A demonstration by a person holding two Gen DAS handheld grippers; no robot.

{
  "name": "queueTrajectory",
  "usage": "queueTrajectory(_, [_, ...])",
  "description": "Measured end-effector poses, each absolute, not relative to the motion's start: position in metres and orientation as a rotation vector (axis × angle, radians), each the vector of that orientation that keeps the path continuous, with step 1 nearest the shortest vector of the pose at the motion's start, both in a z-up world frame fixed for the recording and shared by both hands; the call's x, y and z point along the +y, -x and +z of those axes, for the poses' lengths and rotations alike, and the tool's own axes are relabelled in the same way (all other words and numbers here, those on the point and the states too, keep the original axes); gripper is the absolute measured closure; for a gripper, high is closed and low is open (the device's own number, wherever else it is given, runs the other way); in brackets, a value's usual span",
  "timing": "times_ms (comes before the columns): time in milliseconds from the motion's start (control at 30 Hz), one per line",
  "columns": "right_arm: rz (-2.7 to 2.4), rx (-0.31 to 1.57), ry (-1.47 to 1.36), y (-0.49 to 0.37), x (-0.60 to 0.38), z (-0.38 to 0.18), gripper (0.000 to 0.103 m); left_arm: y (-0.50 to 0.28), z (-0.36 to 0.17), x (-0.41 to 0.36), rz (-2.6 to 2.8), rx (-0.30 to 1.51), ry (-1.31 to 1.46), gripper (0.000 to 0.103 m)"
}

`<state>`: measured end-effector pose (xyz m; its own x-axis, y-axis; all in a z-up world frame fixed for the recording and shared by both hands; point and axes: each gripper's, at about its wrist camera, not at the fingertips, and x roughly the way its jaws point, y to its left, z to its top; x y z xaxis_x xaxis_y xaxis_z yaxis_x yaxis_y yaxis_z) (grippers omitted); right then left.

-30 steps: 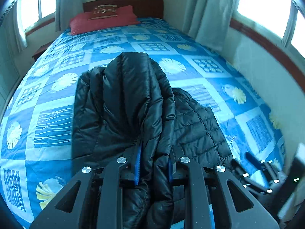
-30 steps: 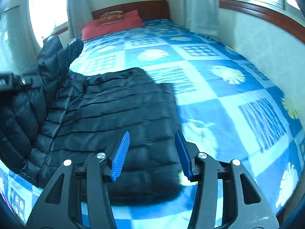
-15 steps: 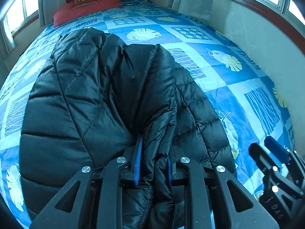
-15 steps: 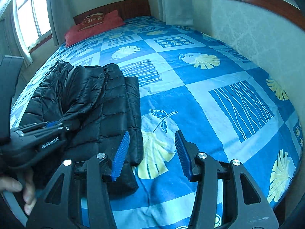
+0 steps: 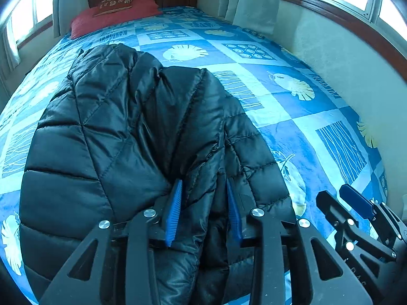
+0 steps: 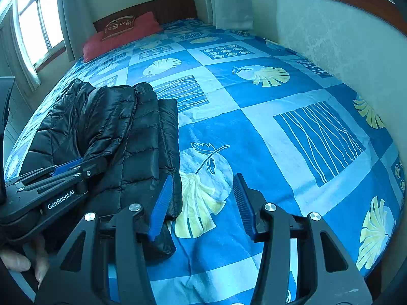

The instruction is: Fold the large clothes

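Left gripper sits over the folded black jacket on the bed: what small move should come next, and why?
Probably draw the left gripper back off the black jacket. Its jaws have just been opening, a ridge of fabric lies loosely between them, and the jacket rests doubled over on the bed.

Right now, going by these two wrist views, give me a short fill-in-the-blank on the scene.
1. The black jacket lies on the ____ bedspread.
2. Between the jaws of the left gripper runs a fold of the ____.
3. The right gripper holds ____.
4. At the head of the bed lies a ____ pillow.

Missing: blue; jacket; nothing; red
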<state>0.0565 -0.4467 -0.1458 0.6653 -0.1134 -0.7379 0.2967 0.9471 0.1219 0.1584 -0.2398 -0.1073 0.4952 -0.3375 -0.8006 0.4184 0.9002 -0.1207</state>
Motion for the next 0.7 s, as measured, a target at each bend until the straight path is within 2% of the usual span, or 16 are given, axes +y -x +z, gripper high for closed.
queueTrajectory(500, [-0.242, 0.800, -0.208, -0.049, -0.436, -0.137, 0.054, -0.153, -0.102, -0.242, -0.460, 0.937, -0.107, 0.066])
queueTrajectory(700, [-0.248, 0.784, -0.202, -0.041, -0.436, -0.126, 0.054, -0.137, -0.085, -0.242, -0.489, 0.925, -0.107, 0.065])
